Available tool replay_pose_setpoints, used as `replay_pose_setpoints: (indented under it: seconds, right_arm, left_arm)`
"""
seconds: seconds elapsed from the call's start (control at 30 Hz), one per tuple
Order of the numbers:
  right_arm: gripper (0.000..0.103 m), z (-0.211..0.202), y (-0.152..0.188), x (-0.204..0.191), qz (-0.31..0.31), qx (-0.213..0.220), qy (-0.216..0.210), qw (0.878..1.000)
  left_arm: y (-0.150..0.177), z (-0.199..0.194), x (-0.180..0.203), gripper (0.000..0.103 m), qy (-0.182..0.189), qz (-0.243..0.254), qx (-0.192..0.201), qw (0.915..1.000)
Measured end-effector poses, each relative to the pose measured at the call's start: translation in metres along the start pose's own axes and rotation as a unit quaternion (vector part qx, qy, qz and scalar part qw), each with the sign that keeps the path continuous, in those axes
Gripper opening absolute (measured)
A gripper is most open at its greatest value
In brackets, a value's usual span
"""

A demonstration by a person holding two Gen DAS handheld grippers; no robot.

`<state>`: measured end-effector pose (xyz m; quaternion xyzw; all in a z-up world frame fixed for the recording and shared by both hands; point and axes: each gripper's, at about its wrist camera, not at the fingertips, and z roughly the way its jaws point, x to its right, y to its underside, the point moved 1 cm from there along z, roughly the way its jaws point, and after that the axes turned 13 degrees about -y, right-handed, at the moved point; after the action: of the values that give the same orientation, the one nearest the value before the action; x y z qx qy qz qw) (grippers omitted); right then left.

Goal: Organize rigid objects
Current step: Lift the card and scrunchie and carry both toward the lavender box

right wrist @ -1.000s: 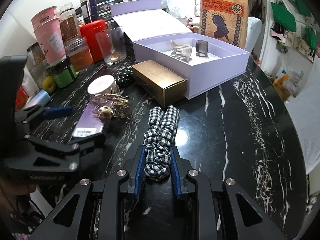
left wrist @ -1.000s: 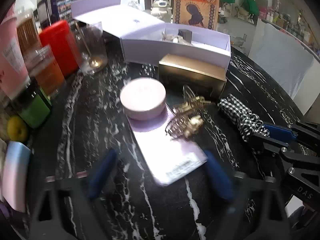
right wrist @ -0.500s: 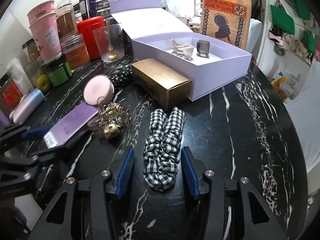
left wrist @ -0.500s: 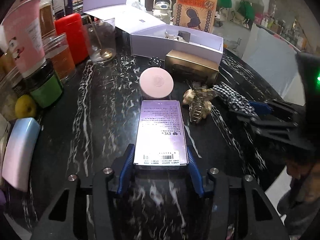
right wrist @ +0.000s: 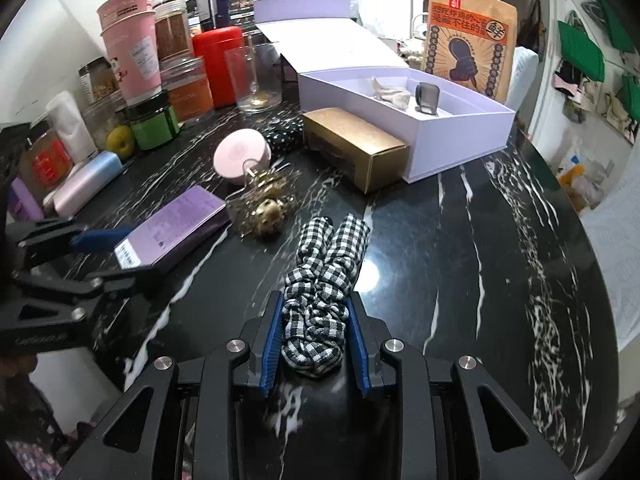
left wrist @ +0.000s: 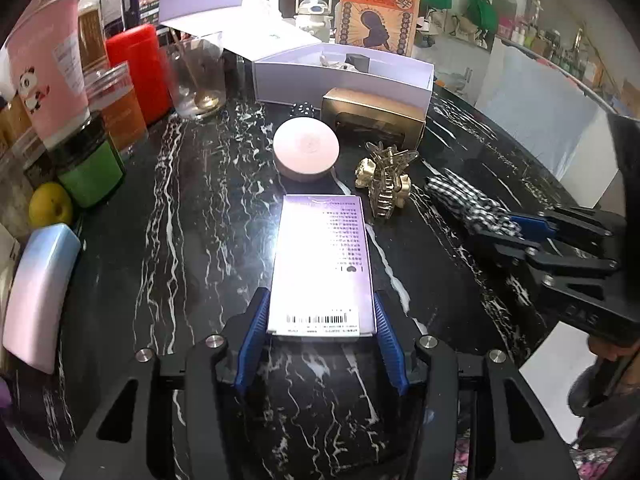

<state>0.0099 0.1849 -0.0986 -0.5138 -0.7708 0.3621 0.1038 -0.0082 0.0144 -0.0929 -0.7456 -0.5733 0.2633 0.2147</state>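
Observation:
My left gripper is shut on the near end of a flat purple box that lies on the black marble table; it also shows in the right wrist view. My right gripper is shut on the near end of a black-and-white checked scrunchie, which also shows in the left wrist view. A gold hair claw and a round pink case lie just beyond the purple box. An open lilac gift box stands at the back.
A gold carton lies in front of the lilac box. Jars, cups, a red canister and a glass line the left side. A pastel case lies at the near left. A paper bag stands behind.
My left gripper swung square onto the purple box and closed on its near end. My right gripper opened around the scrunchie half a second ago and has closed on it again.

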Motion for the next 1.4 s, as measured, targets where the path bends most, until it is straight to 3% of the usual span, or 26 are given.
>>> replay_pose_setpoints:
  seconds: [0.23, 0.3, 0.4, 0.47, 0.57, 0.63, 0.7, 0.8, 1.1, 1.4]
  right_arm:
    - [0.038, 0.001, -0.001, 0.0, 0.004, 0.0, 0.001, 1.0]
    - [0.048, 0.002, -0.002, 0.002, 0.007, 0.001, 0.001, 1.0]
    - [0.049, 0.003, -0.003, 0.004, 0.01, 0.004, 0.006, 1.0]
    - [0.055, 0.005, -0.005, 0.006, 0.014, 0.007, 0.012, 1.0]
    - [0.057, 0.006, -0.006, 0.008, 0.017, 0.016, 0.016, 1.0]
    - [0.055, 0.006, -0.005, 0.009, 0.02, 0.024, 0.019, 0.999]
    - [0.03, 0.006, -0.004, 0.009, 0.017, 0.03, 0.03, 0.999]
    - [0.026, 0.005, -0.004, 0.009, 0.016, 0.033, 0.034, 0.999]
    - [0.026, -0.004, 0.004, 0.009, 0.051, 0.044, 0.008, 0.998]
    - [0.026, -0.015, 0.006, -0.008, 0.044, 0.048, -0.011, 0.998]
  left_arm:
    - [-0.006, 0.005, 0.002, 0.053, -0.003, -0.002, 0.002, 1.0]
    - [-0.009, 0.007, 0.002, 0.053, -0.004, -0.003, 0.003, 1.0]
    - [-0.011, 0.009, 0.003, 0.053, -0.005, -0.004, 0.005, 1.0]
    - [-0.012, 0.01, 0.004, 0.053, -0.006, -0.008, 0.005, 0.9999]
    - [-0.012, 0.009, 0.005, 0.053, -0.013, -0.013, 0.005, 0.9998]
    - [-0.013, 0.009, 0.005, 0.053, -0.014, -0.017, 0.002, 0.9998]
    - [-0.012, 0.008, 0.006, 0.05, -0.006, -0.021, 0.003, 0.9998]
    - [-0.01, 0.006, 0.007, 0.05, 0.002, -0.028, 0.006, 0.9996]
    - [-0.01, -0.012, 0.011, 0.05, 0.028, -0.033, 0.02, 0.9989]
    - [-0.02, -0.027, 0.016, 0.05, 0.033, -0.031, 0.028, 0.9986]
